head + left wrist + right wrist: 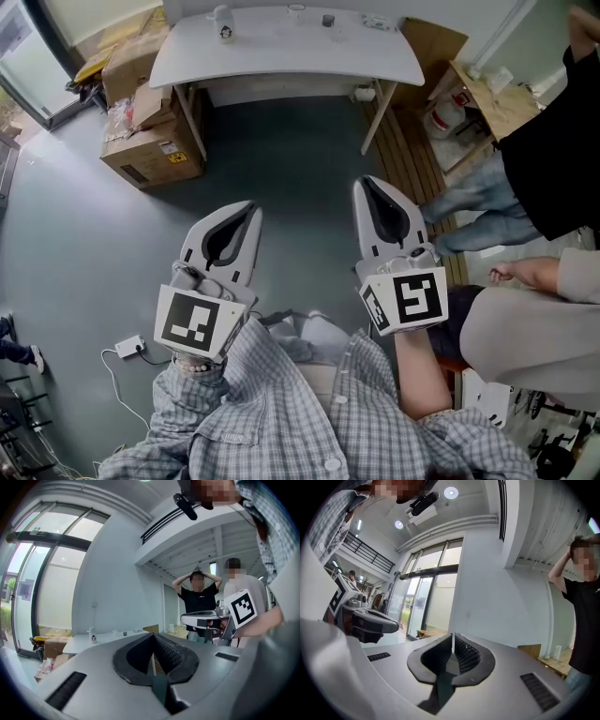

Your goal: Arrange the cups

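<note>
Holding both grippers close in front of the chest, the person has the elbows bent and the checked sleeves drawn in, with the marker cubes toward the body and the jaws aimed forward over the floor [281, 159]. The left gripper [249, 208] leans a little to the right and the right gripper [367, 184] a little to the left, so the two tips angle toward each other but are apart, side by side. The left jaws are pressed together, their ribbed pads meeting along a thin seam, with nothing between them. The right jaws are closed the same way and are likewise empty.

The cups stand on the white bench [394, 66], well ahead of both sets of jaws and touched by neither. A clear cup [296, 11] is roughly straight ahead between the two tips. A dark cup [328, 20] is just to its right, nearer the line of the right jaws. A white bottle [224, 26] stands ahead of the left jaws, left of the cups. Boxes [155, 141] sit ahead and left of the left jaws, beside the bench leg. A bystander [553, 141] stands off to the right of the right jaws.
</note>
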Motion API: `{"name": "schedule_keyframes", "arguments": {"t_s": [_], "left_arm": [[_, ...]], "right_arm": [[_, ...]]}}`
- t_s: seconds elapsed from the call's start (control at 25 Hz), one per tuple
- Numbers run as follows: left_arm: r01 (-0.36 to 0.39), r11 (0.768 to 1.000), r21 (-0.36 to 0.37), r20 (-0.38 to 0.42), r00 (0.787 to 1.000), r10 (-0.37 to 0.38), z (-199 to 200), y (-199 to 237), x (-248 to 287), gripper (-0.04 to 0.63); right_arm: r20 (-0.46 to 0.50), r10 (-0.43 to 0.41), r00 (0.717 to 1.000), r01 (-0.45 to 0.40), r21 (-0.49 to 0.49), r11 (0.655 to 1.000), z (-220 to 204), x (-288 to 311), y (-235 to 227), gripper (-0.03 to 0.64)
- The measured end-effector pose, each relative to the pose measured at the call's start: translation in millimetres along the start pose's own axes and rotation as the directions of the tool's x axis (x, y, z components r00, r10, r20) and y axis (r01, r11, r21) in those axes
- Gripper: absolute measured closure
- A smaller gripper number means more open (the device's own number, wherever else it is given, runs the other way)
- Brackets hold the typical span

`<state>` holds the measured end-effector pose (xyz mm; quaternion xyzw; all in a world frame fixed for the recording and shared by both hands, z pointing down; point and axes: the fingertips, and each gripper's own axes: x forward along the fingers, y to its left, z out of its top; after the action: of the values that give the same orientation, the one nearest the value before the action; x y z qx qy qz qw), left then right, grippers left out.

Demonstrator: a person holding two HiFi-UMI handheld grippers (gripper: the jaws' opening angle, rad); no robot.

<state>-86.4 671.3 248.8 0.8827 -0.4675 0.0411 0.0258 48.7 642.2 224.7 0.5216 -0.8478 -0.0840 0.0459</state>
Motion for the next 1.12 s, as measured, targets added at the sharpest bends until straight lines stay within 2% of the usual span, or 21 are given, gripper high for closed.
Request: {"name": "schedule_keyframes", "arguments": {"t_s": [0.36, 0.56, 0.8, 1.12], "left_arm": [[-0.024, 1.000, -0.010, 0.035, 0.999, 0.024, -4, 28, -16, 0.584], [-0.024, 1.000, -0.019, 0.048, 0.999, 0.025, 0, 32, -10, 0.584], [-0.055, 0.998, -0.004, 0.047, 0.997, 0.055, 3, 37, 12, 0.584], [-0.072, 0.997, -0.029, 0.032, 0.997, 0.073, 11, 56, 75, 0.584]], "right_arm": [[-0.008, -0.034, 0.999, 0.033, -0.031, 0.999, 0, 4, 15, 0.586], [-0.024, -0.049, 0.998, 0.049, -0.021, 0.999, -5, 8, 1, 0.586], [-0.004, -0.026, 1.000, 0.026, -0.045, 0.999, -8, 26, -20, 0.586], [-0.008, 0.008, 1.000, -0.008, 0.021, 1.000, -29, 78, -64, 0.586]]}}
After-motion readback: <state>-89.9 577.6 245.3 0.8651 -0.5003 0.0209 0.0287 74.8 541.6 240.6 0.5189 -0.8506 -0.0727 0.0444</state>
